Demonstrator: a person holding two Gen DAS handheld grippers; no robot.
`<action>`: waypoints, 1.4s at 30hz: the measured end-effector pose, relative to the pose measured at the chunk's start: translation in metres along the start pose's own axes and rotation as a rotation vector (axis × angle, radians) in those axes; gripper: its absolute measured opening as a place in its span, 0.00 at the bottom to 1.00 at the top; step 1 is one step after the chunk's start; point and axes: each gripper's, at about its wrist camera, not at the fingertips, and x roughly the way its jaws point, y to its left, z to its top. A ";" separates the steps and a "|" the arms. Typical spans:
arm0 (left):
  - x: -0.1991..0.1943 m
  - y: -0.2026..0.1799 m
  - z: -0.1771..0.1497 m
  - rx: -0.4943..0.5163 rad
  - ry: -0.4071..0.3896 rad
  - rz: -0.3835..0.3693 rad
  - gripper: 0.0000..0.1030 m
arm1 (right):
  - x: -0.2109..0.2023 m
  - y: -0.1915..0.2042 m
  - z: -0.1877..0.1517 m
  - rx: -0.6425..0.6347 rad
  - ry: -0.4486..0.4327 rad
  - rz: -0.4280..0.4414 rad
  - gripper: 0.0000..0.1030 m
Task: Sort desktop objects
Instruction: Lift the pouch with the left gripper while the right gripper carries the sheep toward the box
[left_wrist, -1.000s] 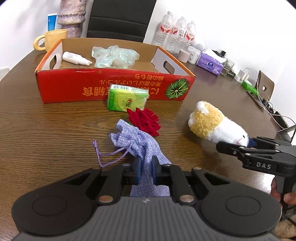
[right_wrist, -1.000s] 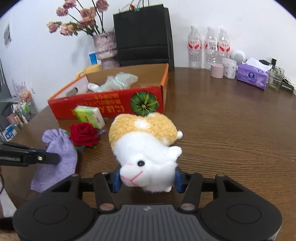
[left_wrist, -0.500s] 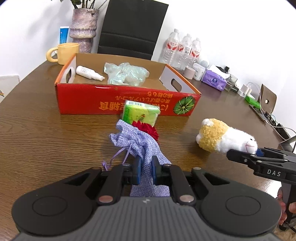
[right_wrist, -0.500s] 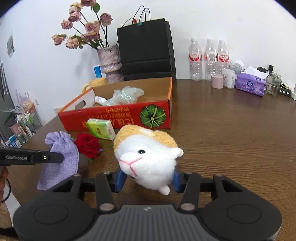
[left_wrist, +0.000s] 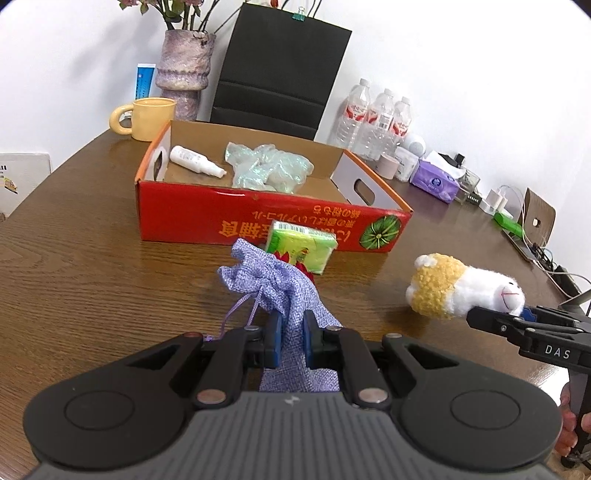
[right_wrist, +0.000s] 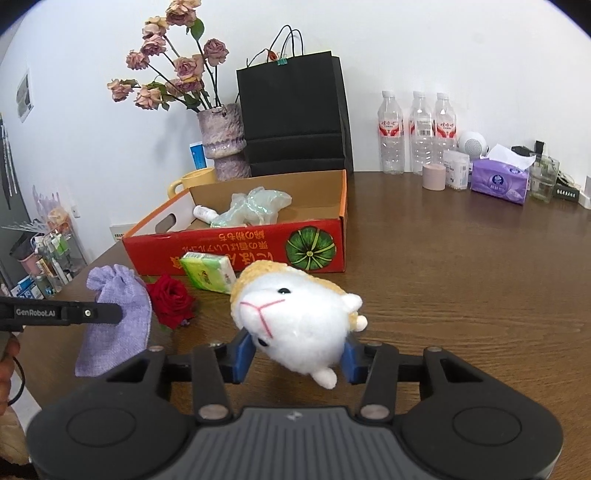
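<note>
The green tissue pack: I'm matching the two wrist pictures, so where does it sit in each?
Left wrist view: green tissue pack at centre, just before the red box, partly behind the purple pouch.
Right wrist view: left of centre, before the same box, beside the plush toy.
Shared landmark: the pumpkin picture on the box front.

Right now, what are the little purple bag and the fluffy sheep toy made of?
The purple bag looks like coarse woven cloth, matte, with visible weave and a drawstring. The sheep toy looks like soft plush: smooth white fuzz on its face, curly yellow pile on its back.
</note>
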 end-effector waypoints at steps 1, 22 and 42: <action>-0.001 0.001 0.001 -0.001 -0.003 0.000 0.11 | 0.000 0.000 0.001 -0.001 -0.003 -0.001 0.44; -0.015 0.004 0.018 0.010 -0.058 0.002 0.10 | -0.012 0.016 0.025 -0.051 -0.070 0.010 0.44; -0.023 0.017 0.028 -0.023 -0.079 0.037 0.08 | -0.008 0.021 0.037 -0.073 -0.074 0.042 0.44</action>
